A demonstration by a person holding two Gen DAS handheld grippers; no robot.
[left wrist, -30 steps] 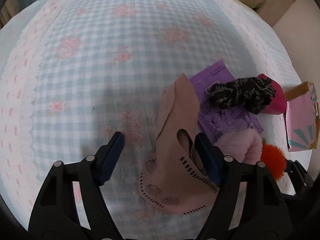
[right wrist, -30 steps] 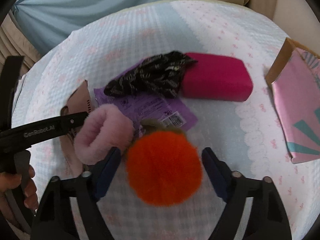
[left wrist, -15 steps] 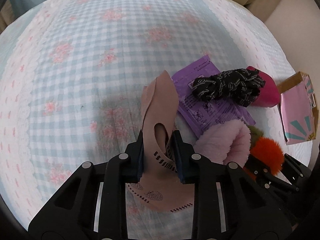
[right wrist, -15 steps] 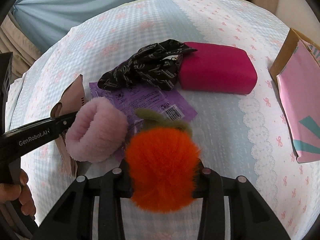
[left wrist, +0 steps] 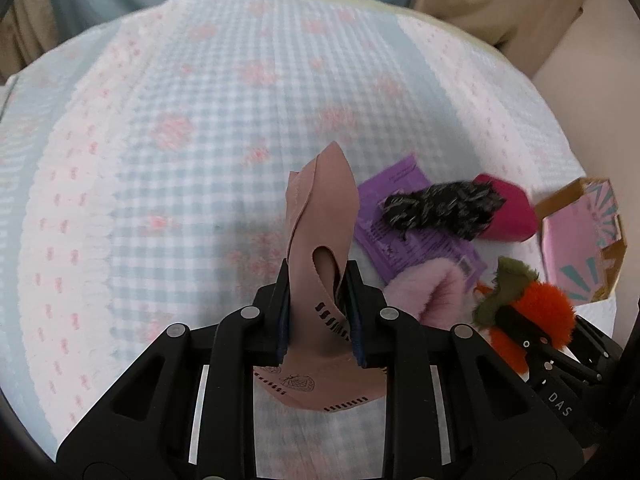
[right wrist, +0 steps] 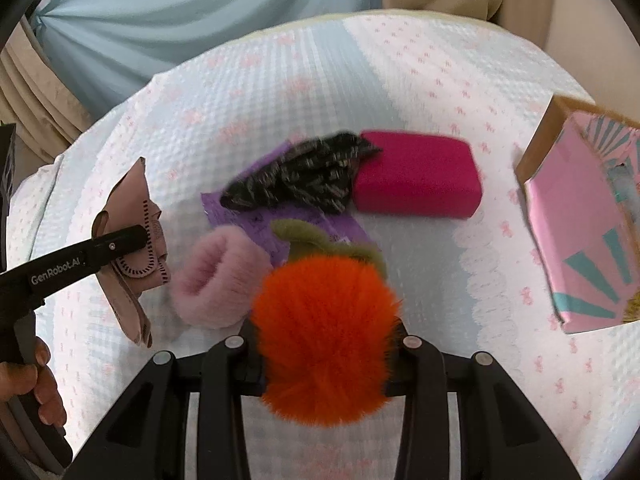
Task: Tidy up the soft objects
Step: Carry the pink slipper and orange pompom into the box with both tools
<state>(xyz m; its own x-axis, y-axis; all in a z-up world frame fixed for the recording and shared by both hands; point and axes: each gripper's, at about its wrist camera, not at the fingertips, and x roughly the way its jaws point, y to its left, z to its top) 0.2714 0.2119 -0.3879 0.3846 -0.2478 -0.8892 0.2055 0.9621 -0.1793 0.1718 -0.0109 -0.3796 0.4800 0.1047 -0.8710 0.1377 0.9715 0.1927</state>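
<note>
My left gripper (left wrist: 320,304) is shut on a pink-brown face mask (left wrist: 320,216) and holds it up off the bed; the mask also shows in the right wrist view (right wrist: 136,236). My right gripper (right wrist: 326,356) is shut on an orange fluffy pompom with a green top (right wrist: 324,340), lifted above the bedcover; the pompom also shows in the left wrist view (left wrist: 536,312). A pink fluffy ring (right wrist: 216,280) lies beside a purple packet (right wrist: 280,220). A black patterned cloth (right wrist: 304,176) lies on the packet, against a magenta block (right wrist: 416,180).
A pink and teal box in a brown cardboard tray (right wrist: 584,236) lies at the right edge of the bed. The checked blue and pink bedcover (left wrist: 180,160) spreads to the left and back. Curtains (right wrist: 180,12) hang behind the bed.
Both grippers closed, the left on the mask and the right on the pompom, and both have lifted their objects off the bedcover. The views now sit higher and tilted up.
</note>
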